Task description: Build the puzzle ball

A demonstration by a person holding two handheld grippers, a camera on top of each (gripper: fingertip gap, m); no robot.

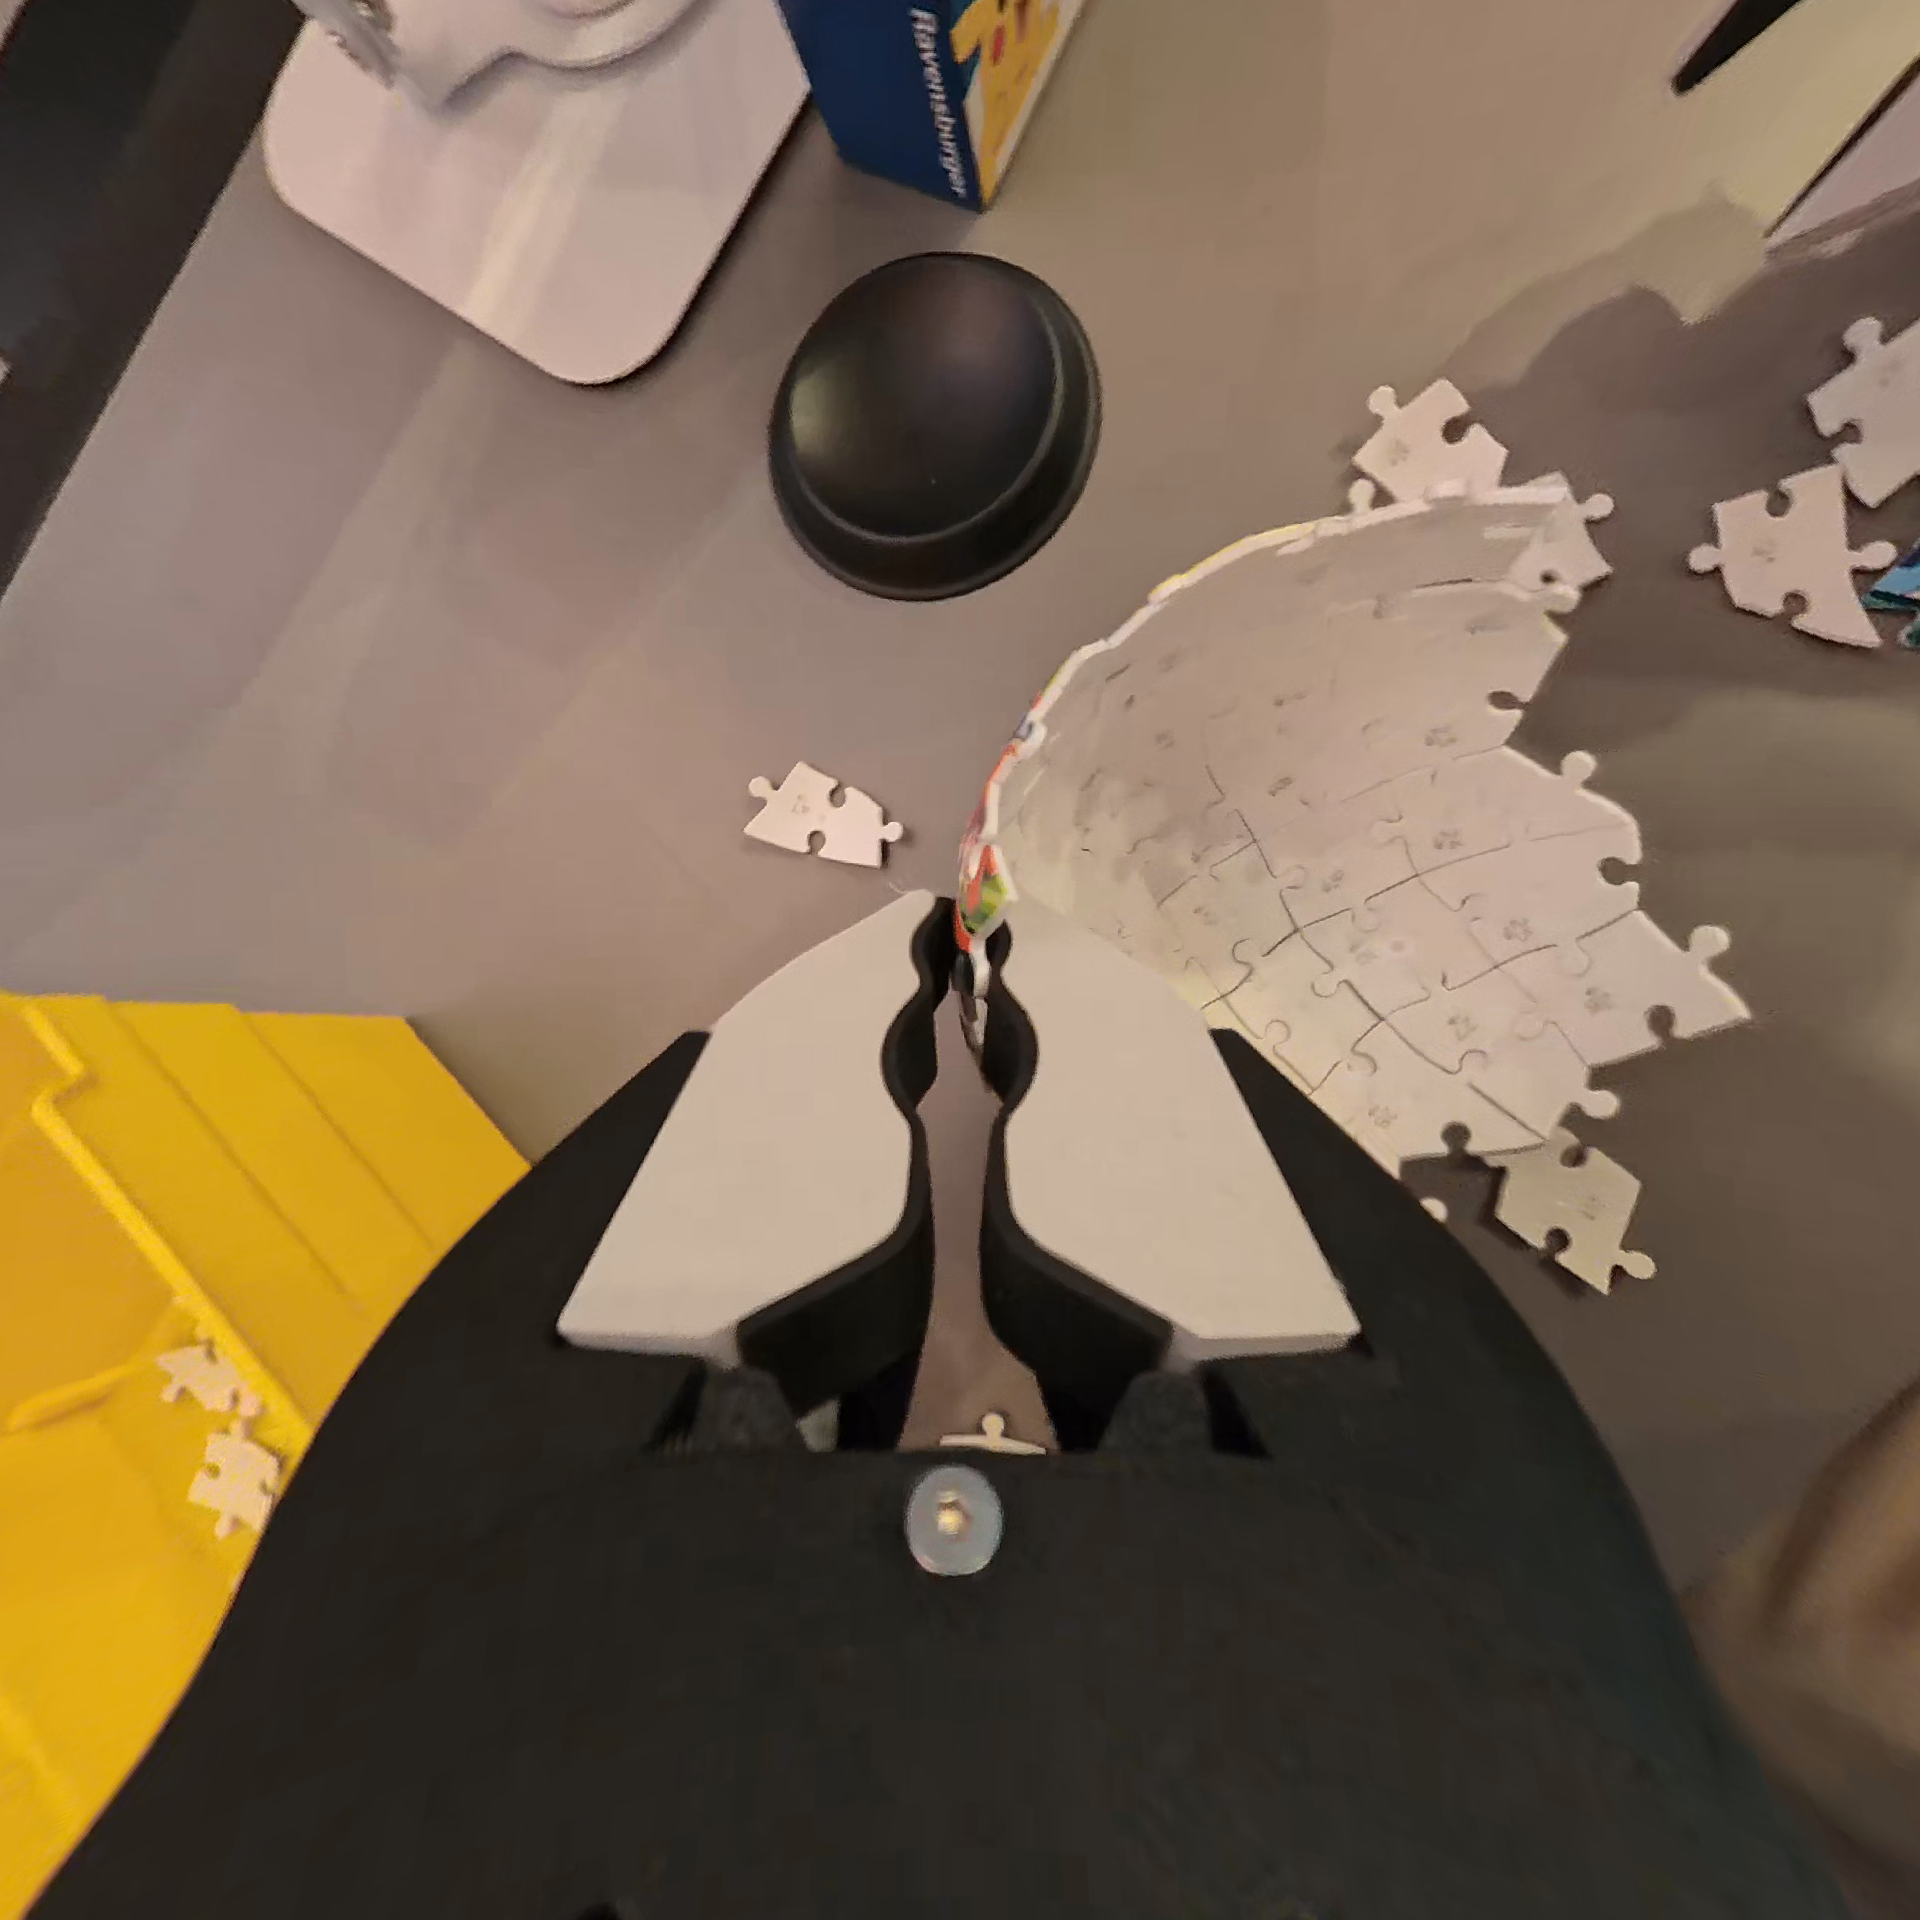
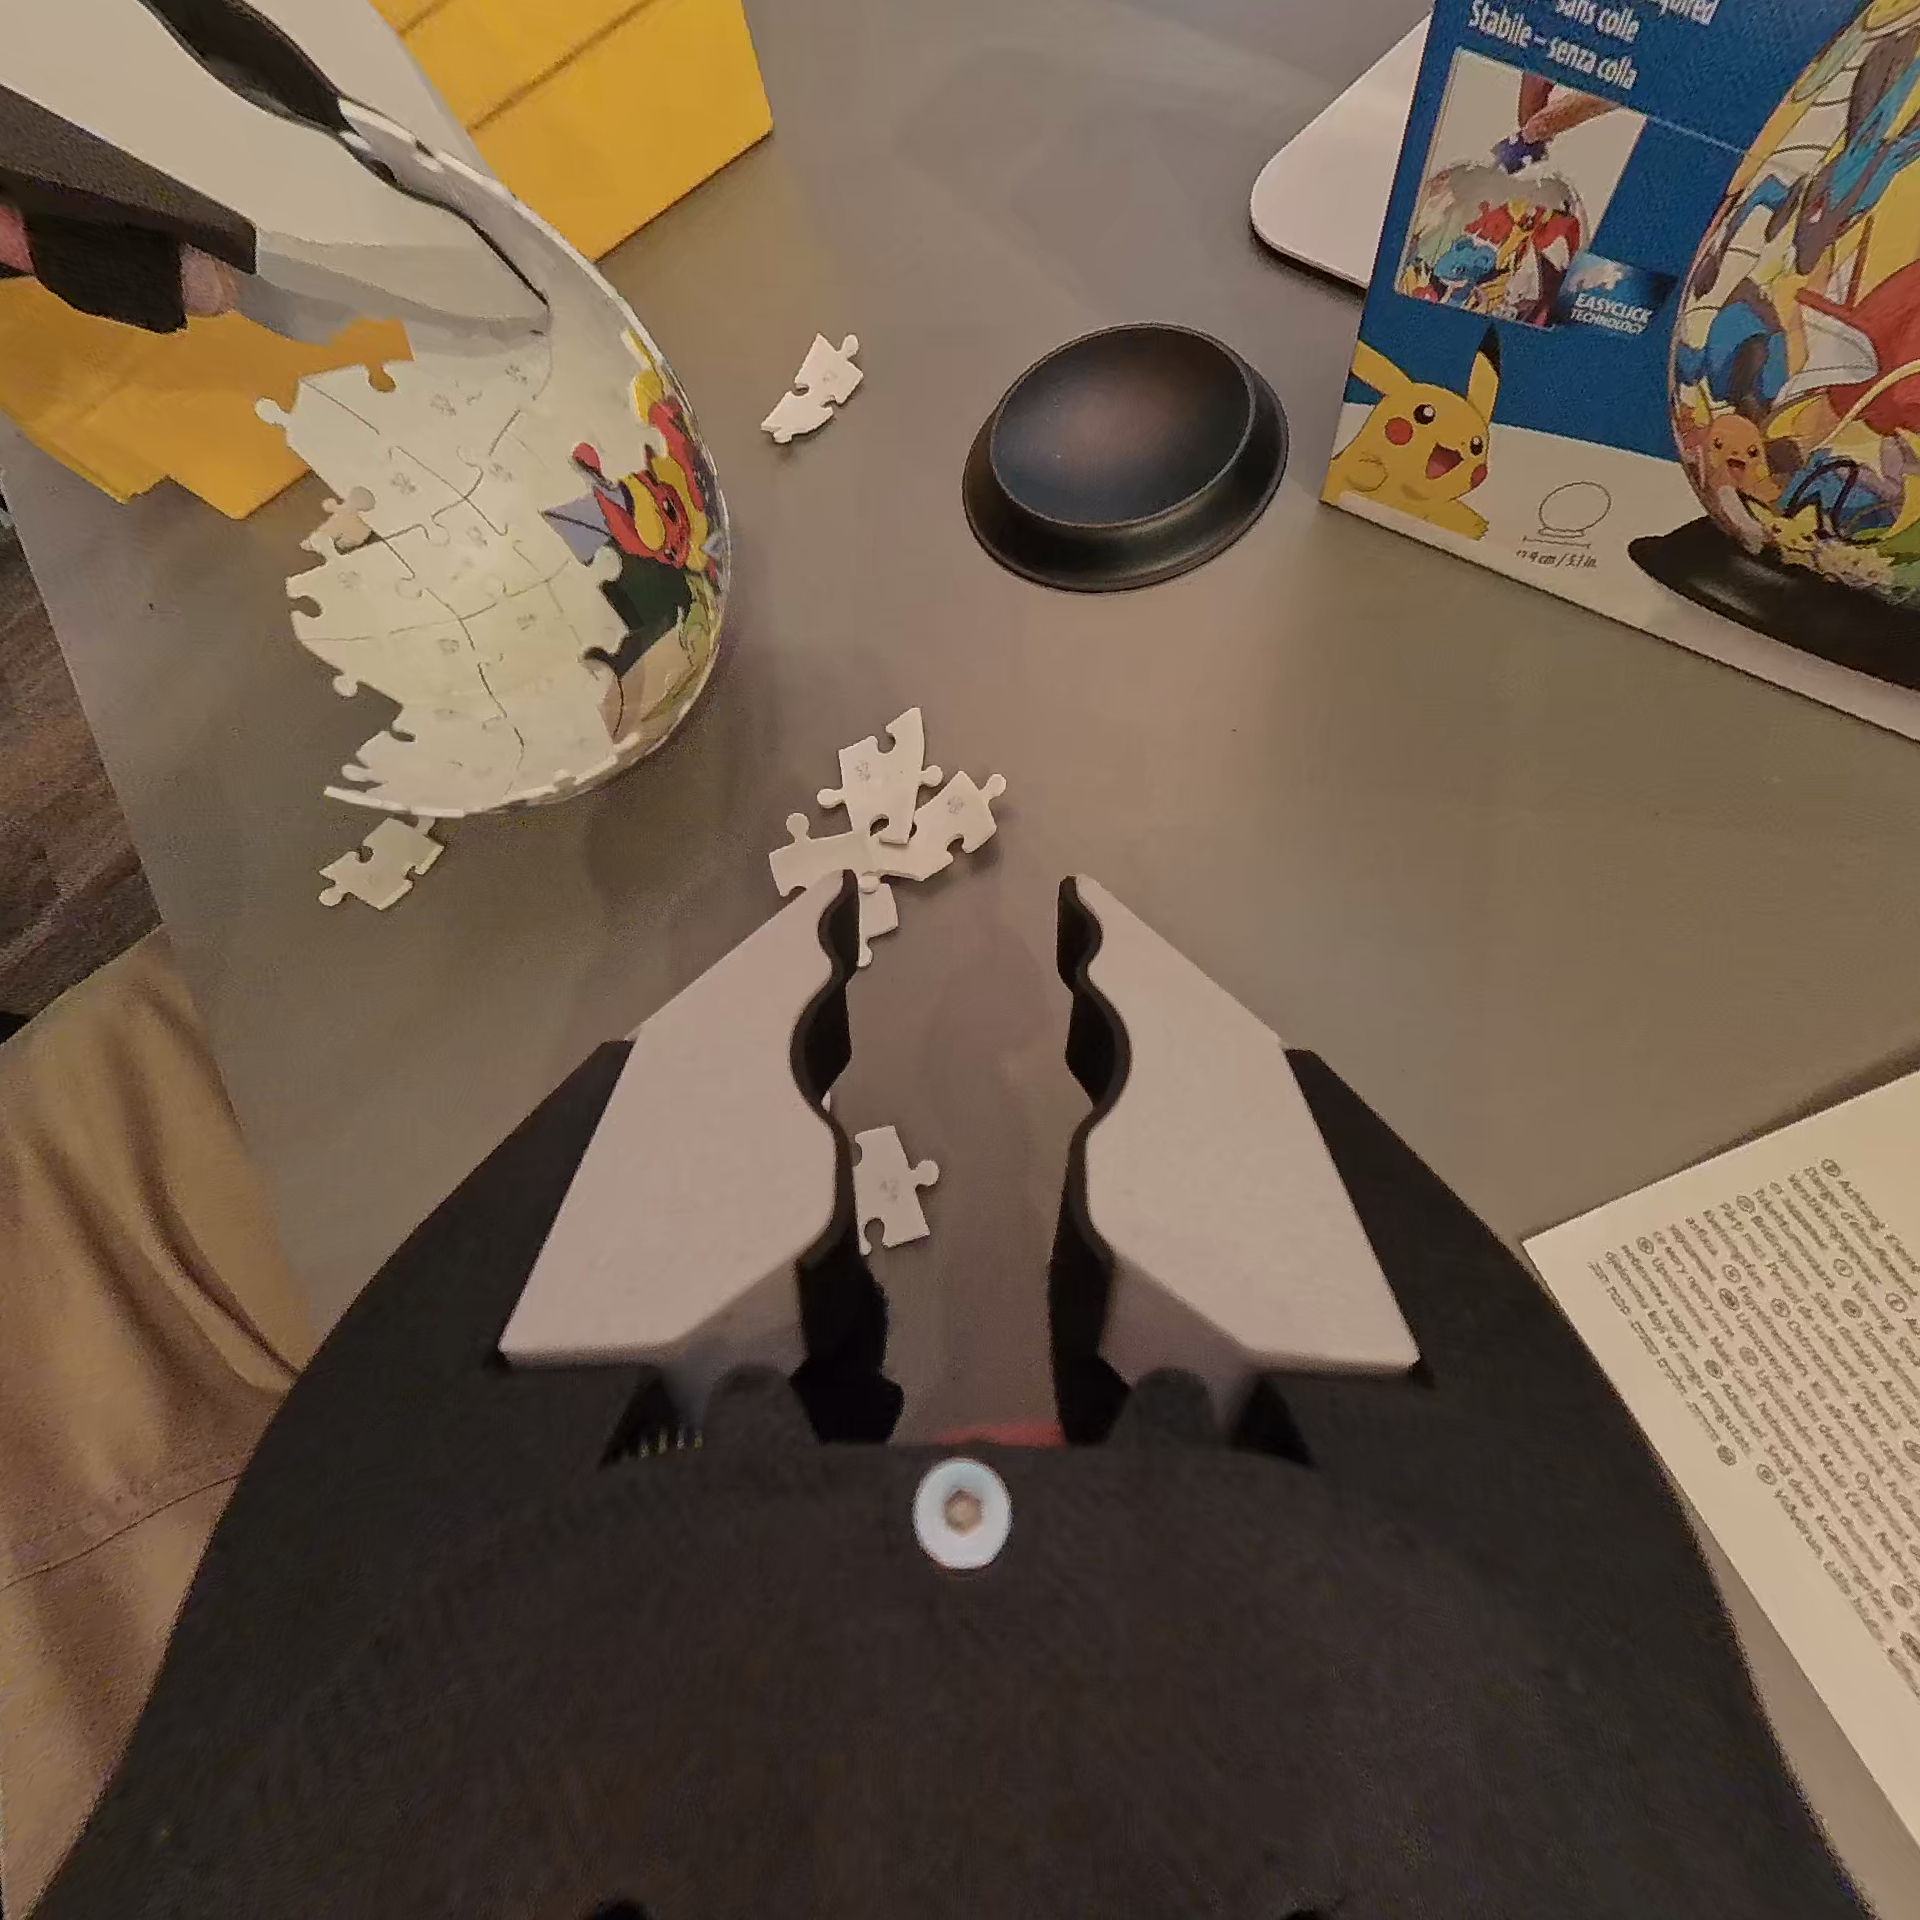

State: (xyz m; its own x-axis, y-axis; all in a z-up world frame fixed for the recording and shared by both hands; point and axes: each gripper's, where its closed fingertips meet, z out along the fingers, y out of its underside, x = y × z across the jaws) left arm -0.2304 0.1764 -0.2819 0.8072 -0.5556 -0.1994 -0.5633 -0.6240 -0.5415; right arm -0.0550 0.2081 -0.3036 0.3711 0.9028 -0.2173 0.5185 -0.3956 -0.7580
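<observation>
the left gripper point(image 1: 968, 940) was clamped on the rim of the ball shell point(image 1: 1382, 831), its jaws nearly together with the coloured edge pinched between the tips. the shell, a partly built dome of joined pieces, spread to 2 o'clock of the tips in the left wrist view, white inner face toward the camera and jagged tabs along its open edge. in the right wrist view the same shell point(image 2: 499, 582) sat at 10 o'clock, tilted, with a strip of printed outer face showing on its right side and the left gripper reaching in from the top left corner. the right gripper point(image 2: 956, 904) was spread wide with nothing between its jaws, hovering over the grey table point(image 2: 1299, 852). a small heap of pieces point(image 2: 894, 821) lay just beyond its left fingertip at 12 o'clock, and one piece point(image 2: 891, 1190) lay on the table between the fingers. a single piece point(image 1: 821, 816) lay at 11 o'clock of the left tips. the black stand point(image 2: 1127, 457) sat at 12 o'clock in the right view, apart from the shell. the box point(image 2: 1621, 312) stood at 2 o'clock, a leaflet point(image 2: 1745, 1351) lay at 4 o'clock, and a yellow bin point(image 1: 156, 1247) sat at 8 o'clock in the left view.
</observation>
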